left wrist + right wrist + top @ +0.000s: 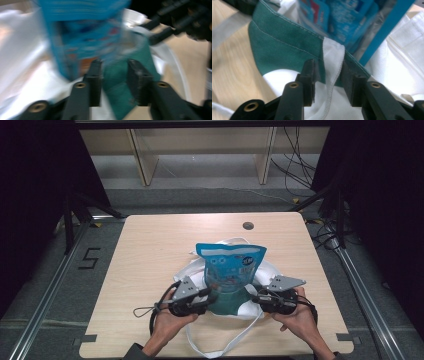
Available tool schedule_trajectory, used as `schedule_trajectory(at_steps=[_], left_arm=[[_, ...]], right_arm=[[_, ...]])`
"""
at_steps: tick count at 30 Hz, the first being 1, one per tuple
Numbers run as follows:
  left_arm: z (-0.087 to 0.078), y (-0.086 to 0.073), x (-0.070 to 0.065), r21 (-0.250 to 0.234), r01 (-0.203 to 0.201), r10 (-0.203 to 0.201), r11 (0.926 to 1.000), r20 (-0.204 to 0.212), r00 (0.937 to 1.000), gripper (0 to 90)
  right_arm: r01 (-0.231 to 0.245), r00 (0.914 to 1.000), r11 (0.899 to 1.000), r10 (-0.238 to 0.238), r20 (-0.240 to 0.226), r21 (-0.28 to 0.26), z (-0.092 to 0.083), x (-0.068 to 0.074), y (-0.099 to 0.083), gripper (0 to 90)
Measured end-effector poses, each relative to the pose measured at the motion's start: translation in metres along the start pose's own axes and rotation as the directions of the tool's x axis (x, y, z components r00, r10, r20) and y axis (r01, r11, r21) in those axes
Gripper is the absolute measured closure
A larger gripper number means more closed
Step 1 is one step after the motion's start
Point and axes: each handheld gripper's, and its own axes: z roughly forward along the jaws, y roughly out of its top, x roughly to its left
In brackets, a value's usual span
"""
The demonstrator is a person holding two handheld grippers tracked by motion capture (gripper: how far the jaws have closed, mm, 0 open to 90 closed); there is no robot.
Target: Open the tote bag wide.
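Both grippers' jaws apart: left gripper [113, 82] straddles bag [122, 90] rim, right gripper [328, 82] straddles bag seam; pouch [230, 267] beyond.

The high view looks forward and down over my table [150, 250]; both gripper views look close along my jaws, sharing the blue pouch [230, 265] [85, 32] [342, 20].
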Motion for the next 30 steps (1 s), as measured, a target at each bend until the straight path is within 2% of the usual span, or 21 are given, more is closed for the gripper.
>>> schedule_trajectory(at_steps=[2, 5, 6, 7, 8, 9, 10, 13, 14, 15, 16, 17, 19, 21, 22, 23, 24, 26, 27, 29, 30], left_arm=[[0.008, -0.006, -0.003, 0.006, 0.024, -0.024, 0.9997, 0.026, 0.9994, 74.6], [0.022, -0.016, -0.006, 0.086, -0.049, 0.047, 0.9951, 0.017, 0.9987, 79.5], [0.029, -0.019, -0.007, 0.097, -0.045, 0.044, 0.9942, 0.006, 0.9990, 80.5], [0.035, -0.022, -0.003, 0.129, -0.103, 0.105, 0.9862, -0.005, 0.9945, 81.0], [0.041, -0.027, -0.004, 0.153, -0.083, 0.088, 0.9847, -0.027, 0.9958, 81.8], [0.046, -0.032, -0.005, 0.153, -0.084, 0.089, 0.9847, -0.029, 0.9956, 81.8], [0.047, -0.035, -0.006, 0.129, -0.070, 0.074, 0.9892, -0.023, 0.9970, 82.2], [0.047, -0.036, -0.004, 0.149, -0.094, 0.100, 0.9844, -0.030, 0.9946, 83.1], [0.048, -0.038, -0.006, 0.133, -0.082, 0.087, 0.9877, -0.033, 0.9957, 84.1], [0.048, -0.037, -0.006, 0.152, -0.106, 0.114, 0.9827, -0.040, 0.9927, 84.1], [0.049, -0.036, -0.008, 0.138, -0.091, 0.099, 0.9862, -0.047, 0.9940, 84.1], [0.049, -0.035, -0.006, 0.159, -0.113, 0.122, 0.9809, -0.051, 0.9912, 84.2], [0.049, -0.036, -0.008, 0.137, -0.088, 0.094, 0.9867, -0.040, 0.9947, 84.2], [0.048, -0.035, -0.005, 0.149, -0.097, 0.103, 0.9840, -0.039, 0.9939, 84.2], [0.048, -0.036, -0.006, 0.135, -0.081, 0.086, 0.9875, -0.030, 0.9959, 84.2], [0.048, -0.036, -0.006, 0.138, -0.085, 0.091, 0.9868, -0.035, 0.9953, 84.2], [0.046, -0.035, -0.006, 0.163, -0.110, 0.118, 0.9806, -0.045, 0.9919, 84.2], [0.047, -0.035, -0.009, 0.149, -0.103, 0.110, 0.9835, -0.040, 0.9931, 84.3], [0.048, -0.035, -0.009, 0.151, -0.103, 0.111, 0.9831, -0.044, 0.9928, 84.3], [0.047, -0.034, -0.009, 0.151, -0.098, 0.105, 0.9837, -0.042, 0.9935, 84.3], [0.047, -0.034, -0.009, 0.157, -0.098, 0.106, 0.9828, -0.046, 0.9933, 84.3]], right_arm=[[0.031, 0.9995, 0.999, -0.031, 0.005, 0.038, 0.001, 0.005, 0.000, 68.7], [0.044, 0.9979, 0.994, -0.039, -0.052, 0.097, 0.009, 0.009, -0.005, 76.6], [0.044, 0.9972, 0.991, -0.036, -0.066, 0.123, 0.013, 0.012, -0.007, 77.1], [0.061, 0.9967, 0.989, -0.053, -0.061, 0.132, 0.020, 0.015, -0.011, 78.6], [0.054, 0.9970, 0.986, -0.044, -0.063, 0.157, 0.026, 0.017, -0.013, 81.3], [0.062, 0.9966, 0.985, -0.053, -0.064, 0.161, 0.031, 0.017, -0.016, 83.9], [0.060, 0.9967, 0.983, -0.050, -0.064, 0.174, 0.034, 0.018, -0.017, 86.7], [0.070, 0.9967, 0.980, -0.061, -0.054, 0.184, 0.041, 0.018, -0.020, 88.2], [0.072, 0.9969, 0.978, -0.065, -0.045, 0.198, 0.044, 0.019, -0.022, 88.3], [0.103, 0.9945, 0.976, -0.097, -0.039, 0.192, 0.049, 0.019, -0.023, 88.3], [0.091, 0.9958, 0.975, -0.091, -0.012, 0.204, 0.050, 0.020, -0.023, 88.3], [0.086, 0.9963, 0.975, -0.086, -0.011, 0.207, 0.050, 0.020, -0.022, 88.2], [0.073, 0.9973, 0.978, -0.070, -0.023, 0.195, 0.048, 0.018, -0.021, 87.4], [0.045, 0.9982, 0.982, -0.037, -0.047, 0.183, 0.038, 0.015, -0.017, 77.8], [0.042, 0.9967, 0.987, -0.031, -0.075, 0.154, 0.029, 0.012, -0.014, 73.1], [0.039, 0.9935, 0.988, -0.022, -0.112, 0.148, 0.017, 0.007, -0.009, 66.3], [0.013, 0.9914, 0.992, 0.003, -0.131, 0.123, 0.006, 0.004, -0.006, 64.5], [-0.016, 0.9906, 0.999, 0.020, -0.136, 0.030, -0.023, -0.007, 0.004, 63.0], [-0.025, 0.9927, 1.000, 0.024, -0.118, -0.006, -0.036, -0.013, 0.009, 63.7], [-0.008, 0.9999, 0.998, 0.009, 0.007, -0.060, -0.050, -0.029, 0.019, 62.9], [0.004, 0.9984, 0.999, -0.001, 0.057, -0.054, -0.052, -0.039, 0.022, 62.3]])
